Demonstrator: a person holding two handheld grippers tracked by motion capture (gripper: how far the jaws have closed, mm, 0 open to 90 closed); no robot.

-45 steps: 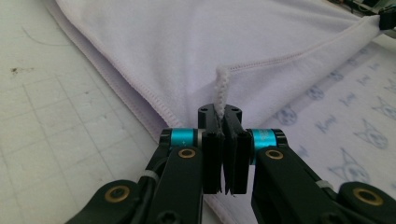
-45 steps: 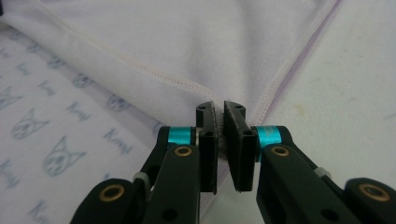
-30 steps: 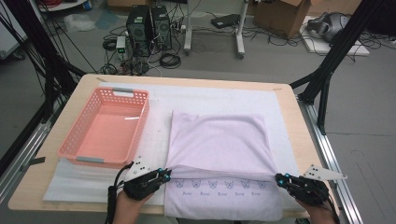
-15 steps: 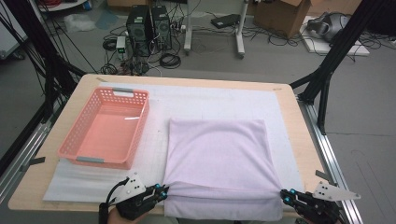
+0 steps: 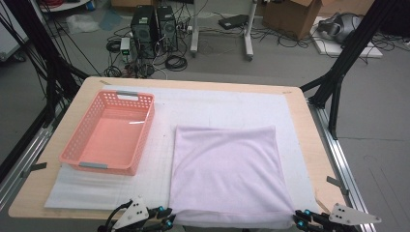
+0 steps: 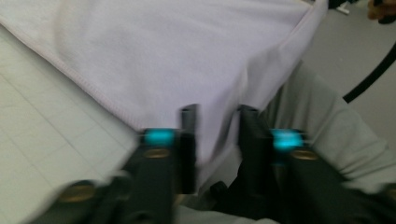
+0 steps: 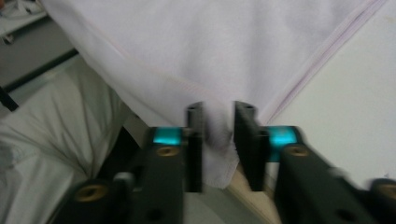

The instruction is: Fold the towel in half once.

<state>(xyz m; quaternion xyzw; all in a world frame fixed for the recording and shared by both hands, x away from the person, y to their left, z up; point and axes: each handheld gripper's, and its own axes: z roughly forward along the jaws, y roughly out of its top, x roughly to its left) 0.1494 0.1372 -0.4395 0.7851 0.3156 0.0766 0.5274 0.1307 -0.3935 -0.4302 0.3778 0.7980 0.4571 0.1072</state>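
cloth: pale lilac piece (image 5: 225,174), folded over into a near-square, lying flat on the white mat (image 5: 217,108), right of the middle of the table (image 5: 87,92), front edge right at the near table edge

cloth corners: near-left corner (image 6: 201,140) sitting between the left jaws, near-right corner (image 7: 217,154) hanging between the right jaws, drooping a bit past the table edge

left gripper: (image 5: 162,218) down at the near-left corner of the cloth, grey plate on top, teal bits visible; jaws parted, just been opening, cloth edge loose in the gap and not pinched from what the left gripper view gives (image 6: 217,116)

right gripper: (image 5: 302,220) at the near-right corner, mirrored pose; jaws (image 7: 219,112) apart too but narrower, also just been opening, hem dangling between without the pads pressing on it

basket: pink plastic one (image 5: 109,133), empty, on the left half of the mat, well apart from the cloth, grey handles on both short ends

person: light-coloured clothing (image 6: 327,135) showing below the table edge in both gripper views, a bit blurry

background: computer towers (image 5: 154,24), cables and a cardboard box (image 5: 295,12) on the floor beyond the table
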